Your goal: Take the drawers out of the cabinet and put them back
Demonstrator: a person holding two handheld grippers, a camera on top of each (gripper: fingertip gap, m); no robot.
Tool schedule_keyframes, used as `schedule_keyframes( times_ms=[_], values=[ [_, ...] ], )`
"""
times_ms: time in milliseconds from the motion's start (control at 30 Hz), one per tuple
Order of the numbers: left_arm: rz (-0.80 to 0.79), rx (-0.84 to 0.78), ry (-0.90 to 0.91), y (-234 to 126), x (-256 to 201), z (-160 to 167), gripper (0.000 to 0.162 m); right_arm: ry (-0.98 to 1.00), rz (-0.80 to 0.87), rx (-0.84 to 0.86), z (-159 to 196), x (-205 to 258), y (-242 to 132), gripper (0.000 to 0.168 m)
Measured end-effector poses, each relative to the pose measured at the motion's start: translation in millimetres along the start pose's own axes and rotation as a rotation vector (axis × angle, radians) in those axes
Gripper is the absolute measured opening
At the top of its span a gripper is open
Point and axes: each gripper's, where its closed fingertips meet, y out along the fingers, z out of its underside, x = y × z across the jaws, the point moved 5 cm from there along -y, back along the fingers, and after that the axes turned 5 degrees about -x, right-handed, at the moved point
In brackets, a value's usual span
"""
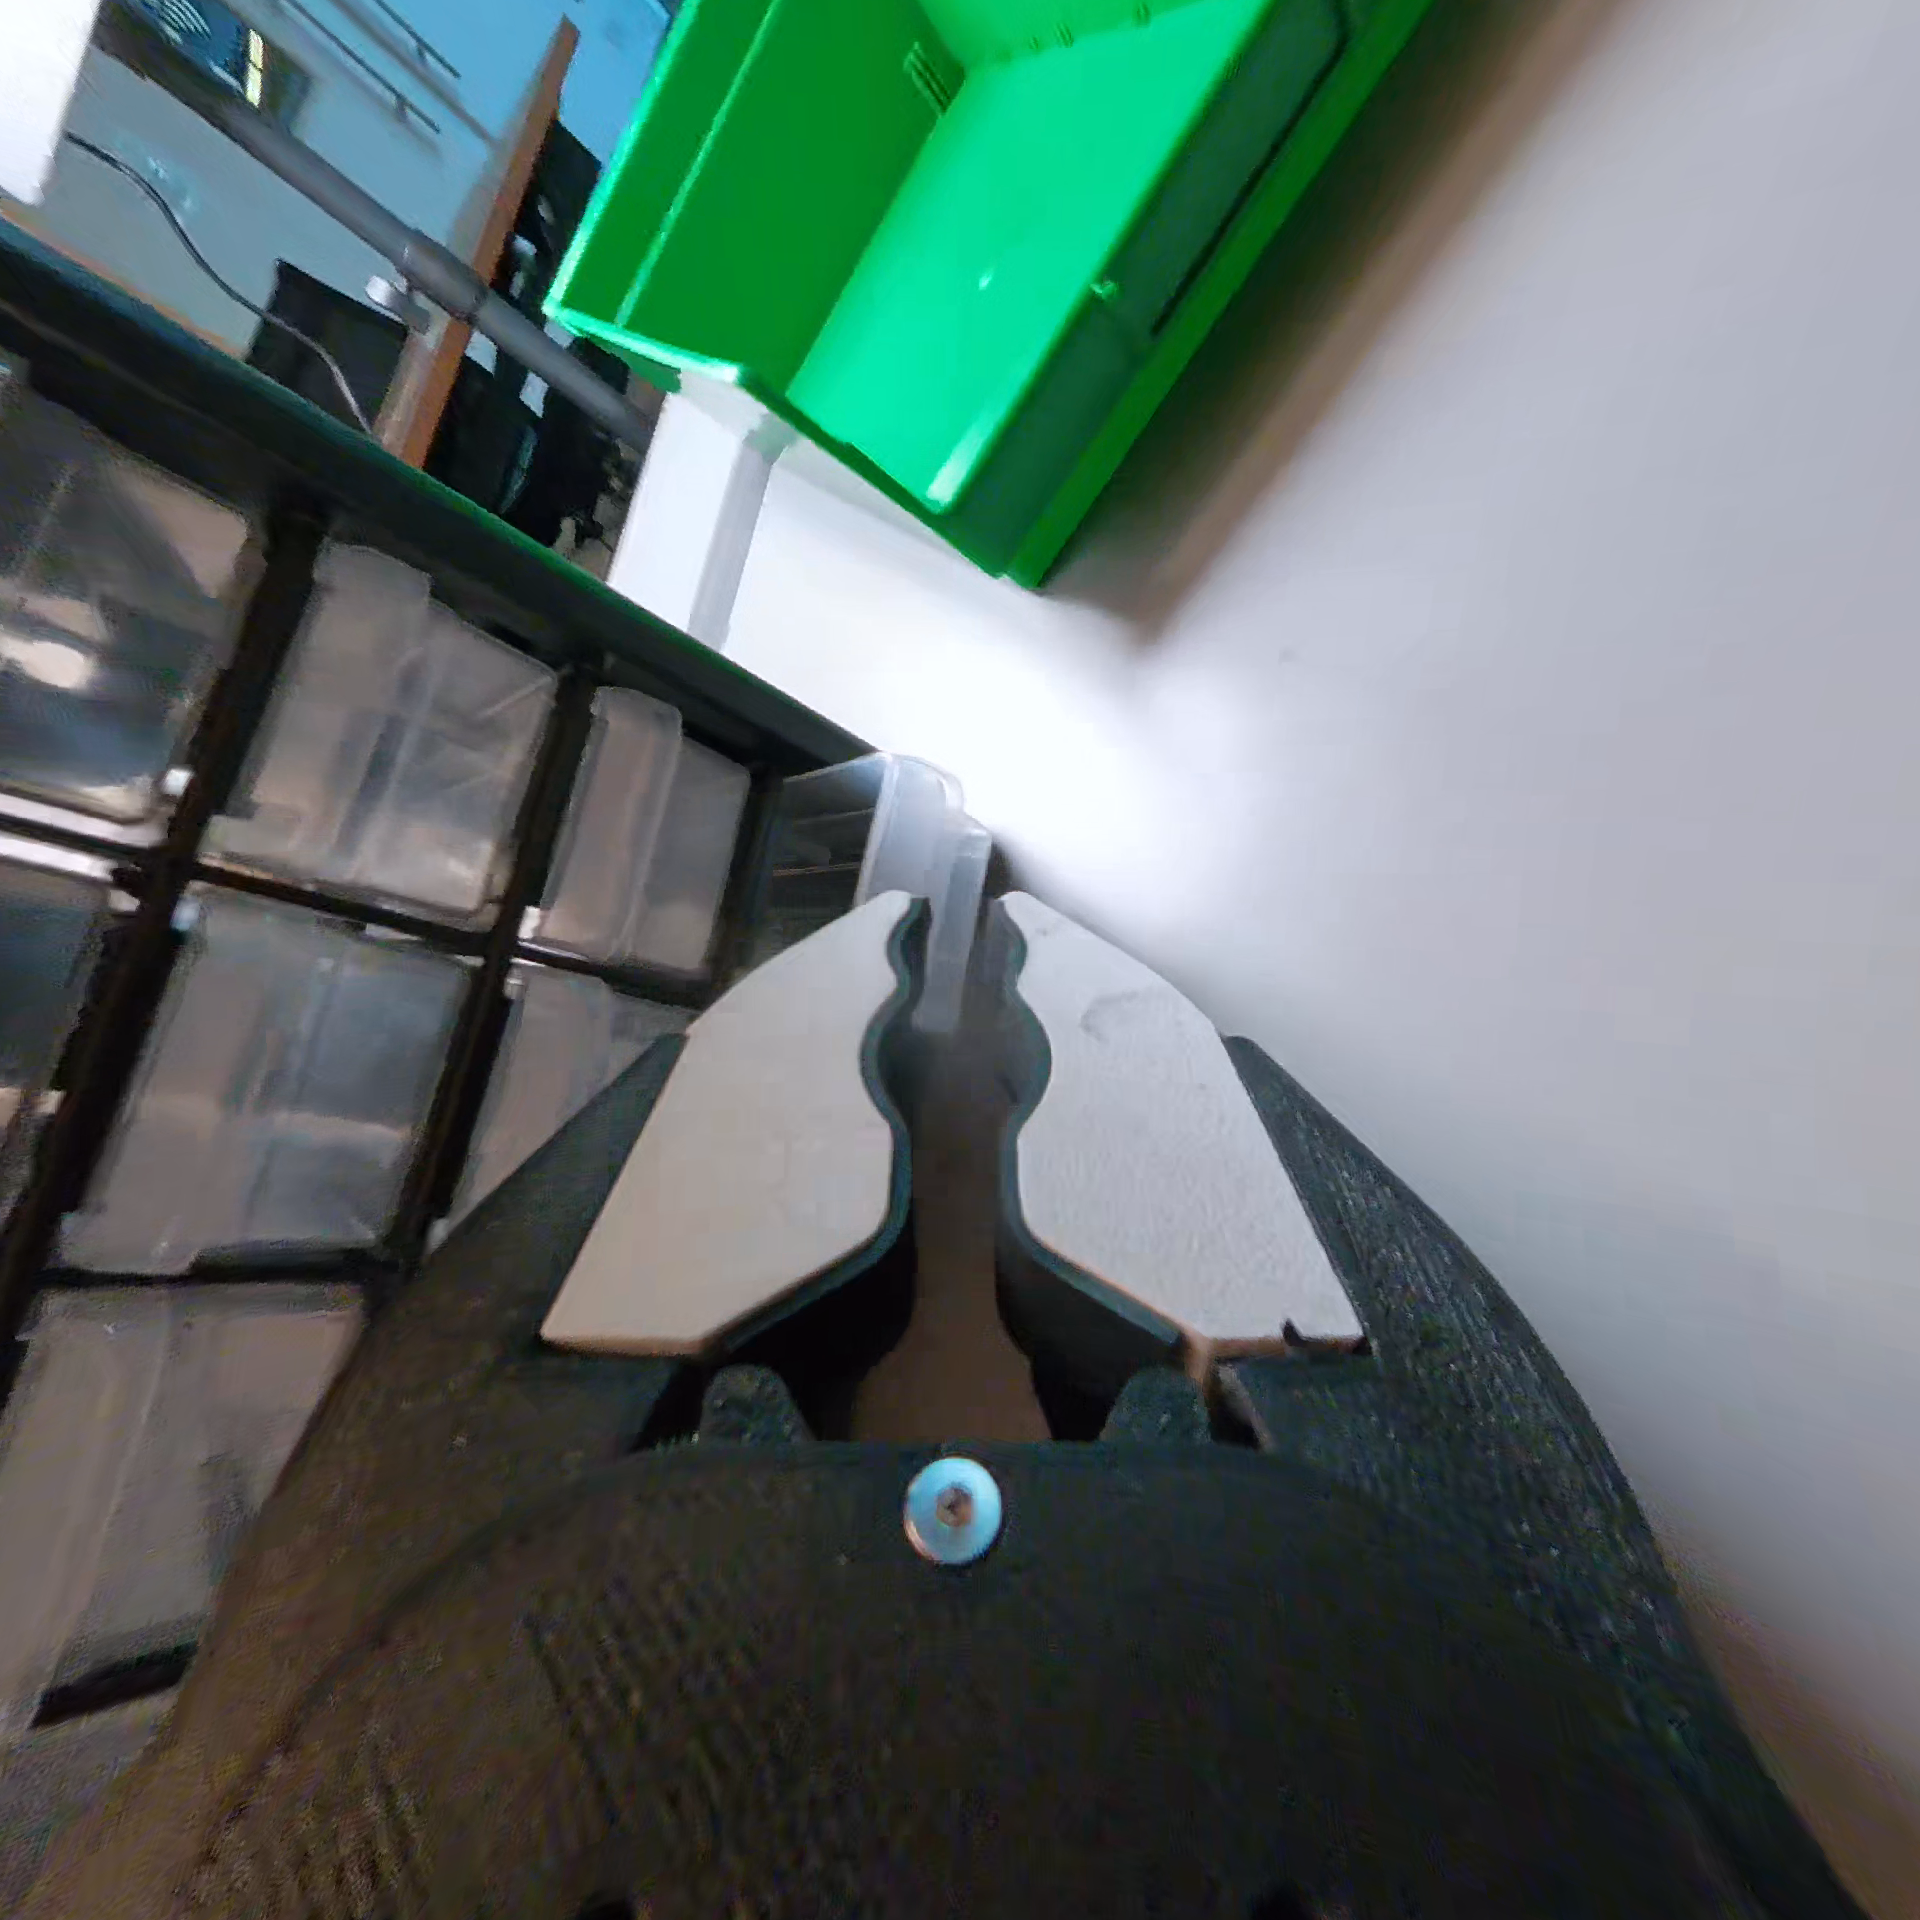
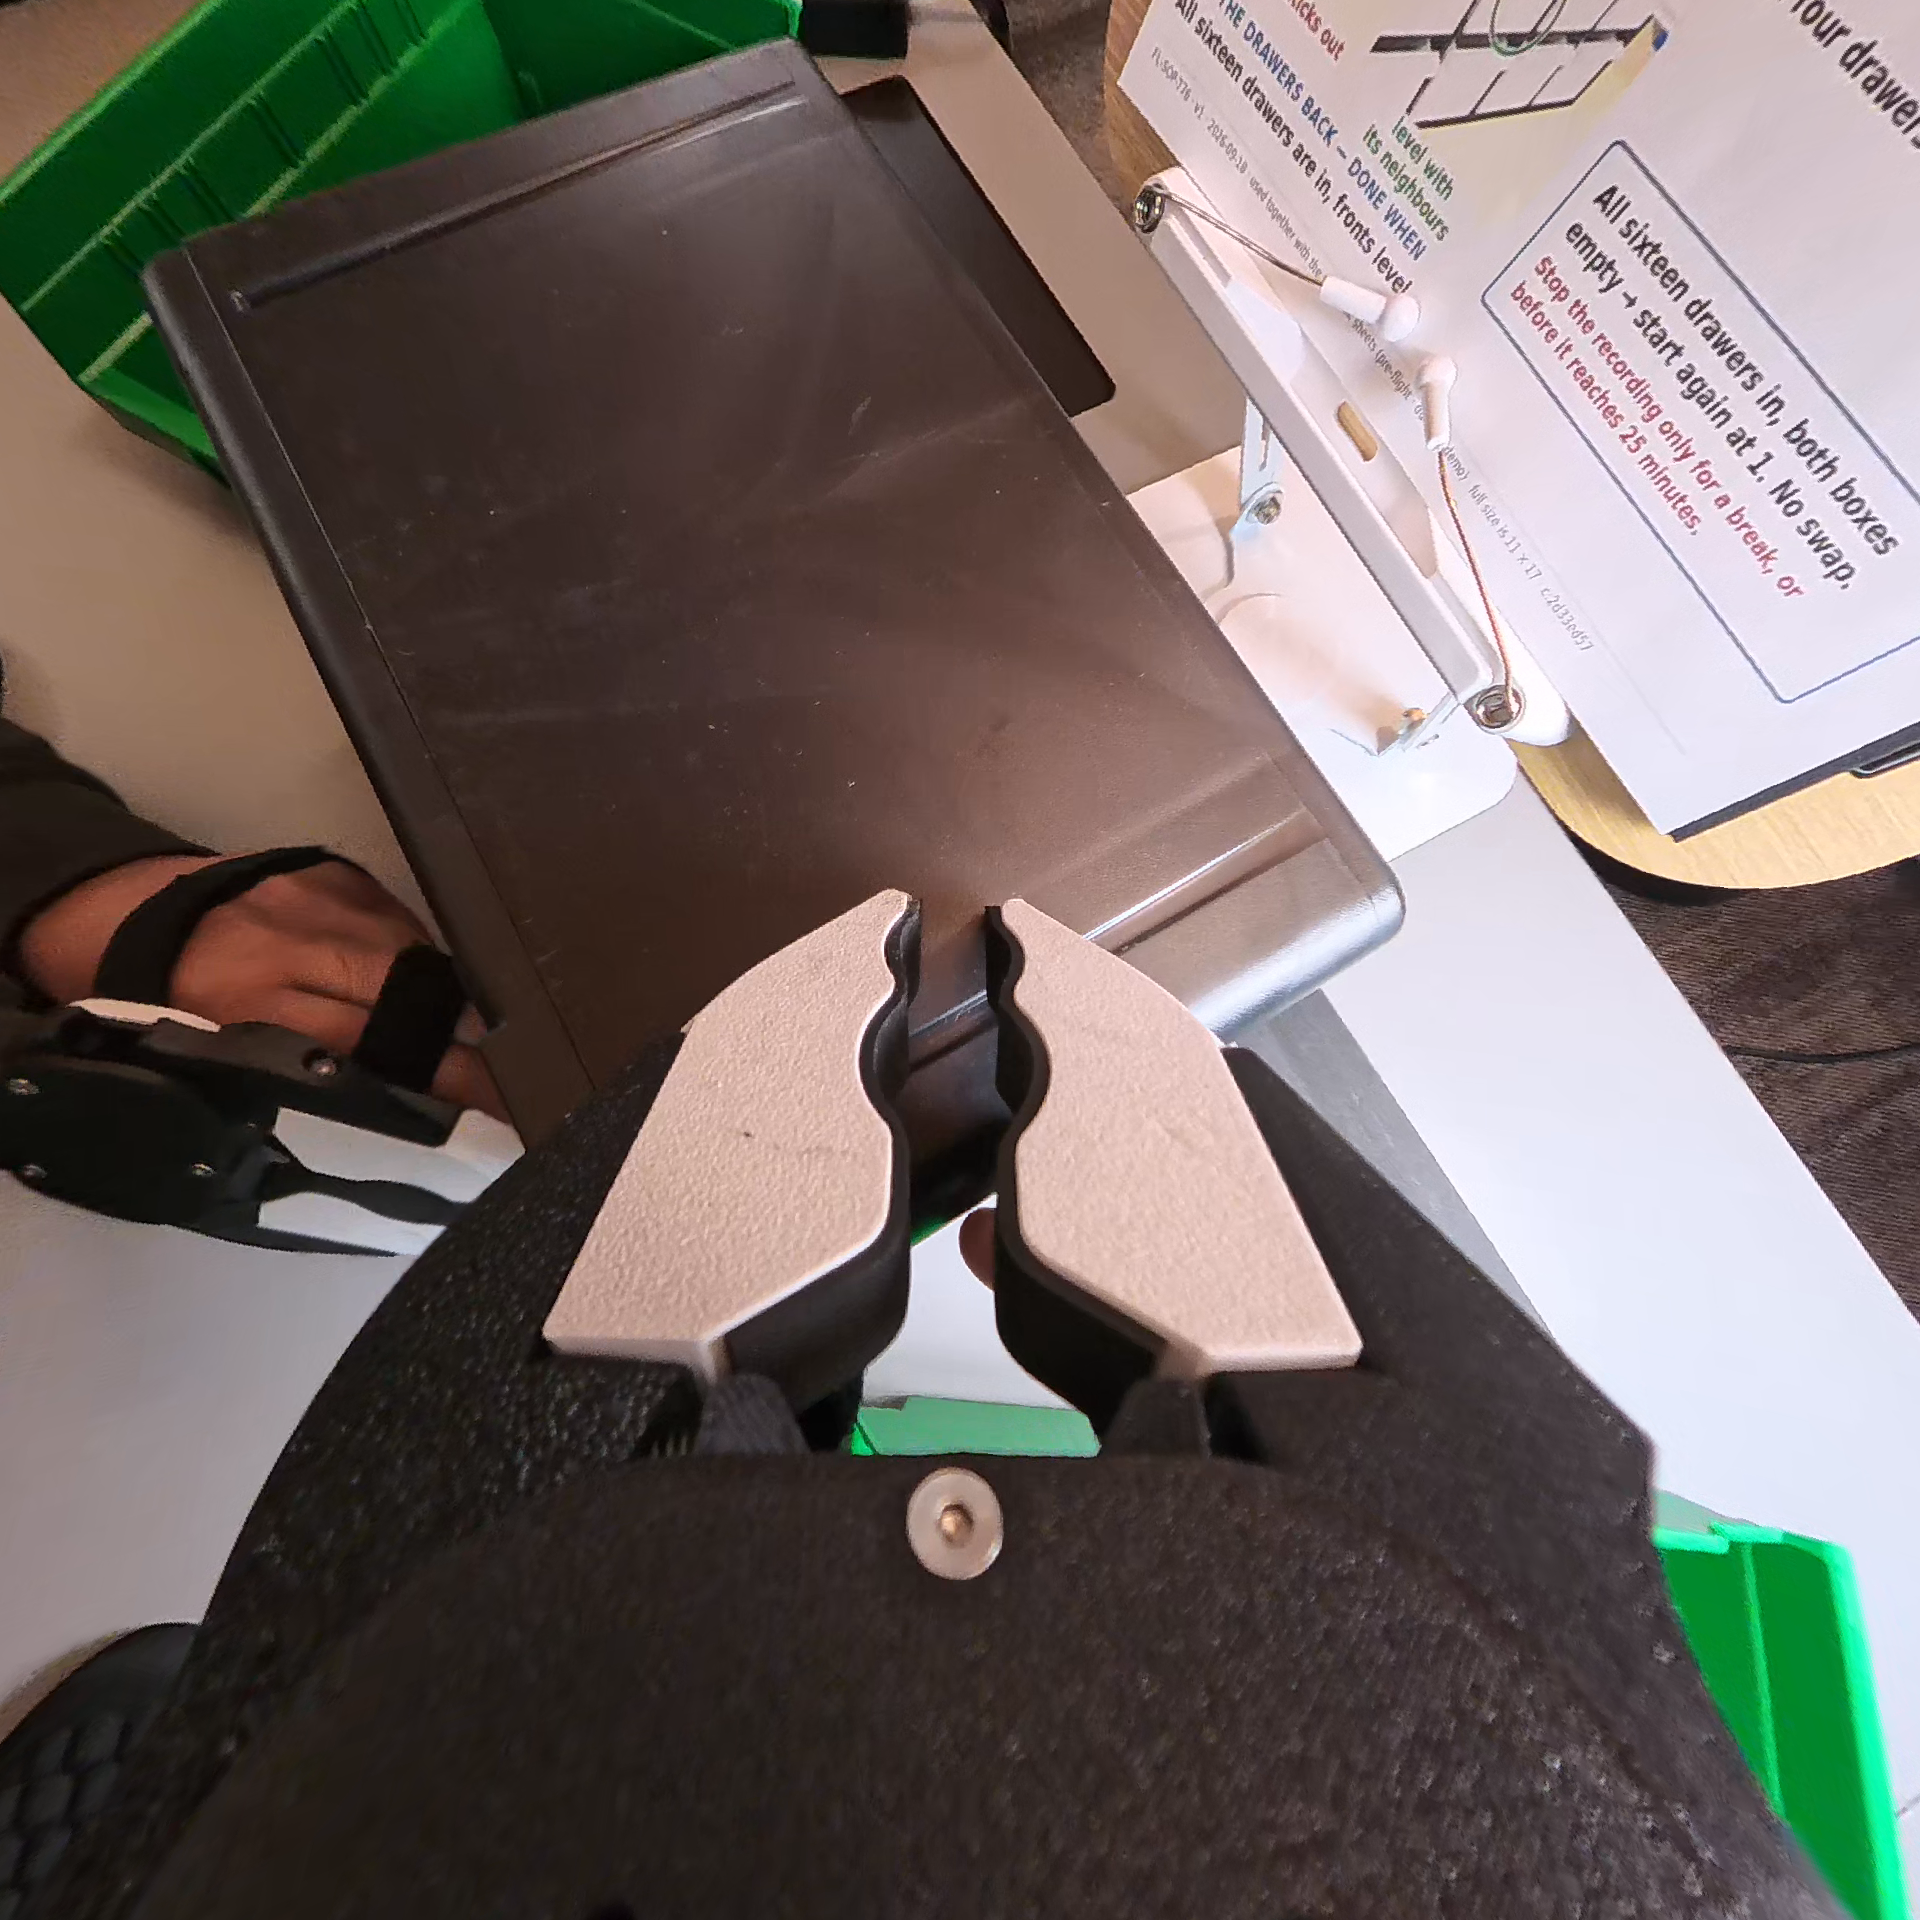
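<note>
In the left wrist view, the black cabinet (image 1: pixel 343 499) fills the left, tilted, with several clear drawers (image 1: pixel 384 727) in its slots. My left gripper (image 1: pixel 954 914) is shut on the handle of a clear drawer (image 1: pixel 904 810) at the cabinet's end column; that drawer stands out a little from the front. In the right wrist view, my right gripper (image 2: pixel 952 920) is over the near end of the cabinet's flat black top (image 2: pixel 675 499), jaws nearly together with nothing between them. The left gripper (image 2: pixel 187 1122) and the hand (image 2: pixel 260 956) holding it show at the cabinet's front.
A green bin (image 1: pixel 987 260) lies on the white table (image 1: pixel 1558 727) beyond the cabinet and shows in the right wrist view (image 2: pixel 208 156). A second green bin (image 2: pixel 1787 1683) is at the lower right. A white stand (image 2: pixel 1340 488) holding an instruction sheet (image 2: pixel 1714 343) is beside the cabinet.
</note>
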Motion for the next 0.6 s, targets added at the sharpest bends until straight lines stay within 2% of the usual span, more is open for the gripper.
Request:
schedule_keyframes(
  times_ms=[33, 100, 400, 600],
  values=[
    [0.009, 0.015, -0.006, 1, -3, 2, 0.008, 0.001, -0.003, -0.001, 0, 0, 0, 0.012],
    [-0.022, 0.050, -0.017, 8, -4, 8, 0.000, 0.000, -0.001, 0.000, -1, 0, 1, 0.012],
    [-0.189, 0.168, -0.032, 44, 10, 27, 0.000, -0.003, 0.011, 0.020, -2, 1, 1, 0.012],
    [-0.184, 0.194, -0.075, 48, 10, 29, 0.000, -0.004, -0.002, 0.022, -2, 0, 1, 0.012]
  ],
)
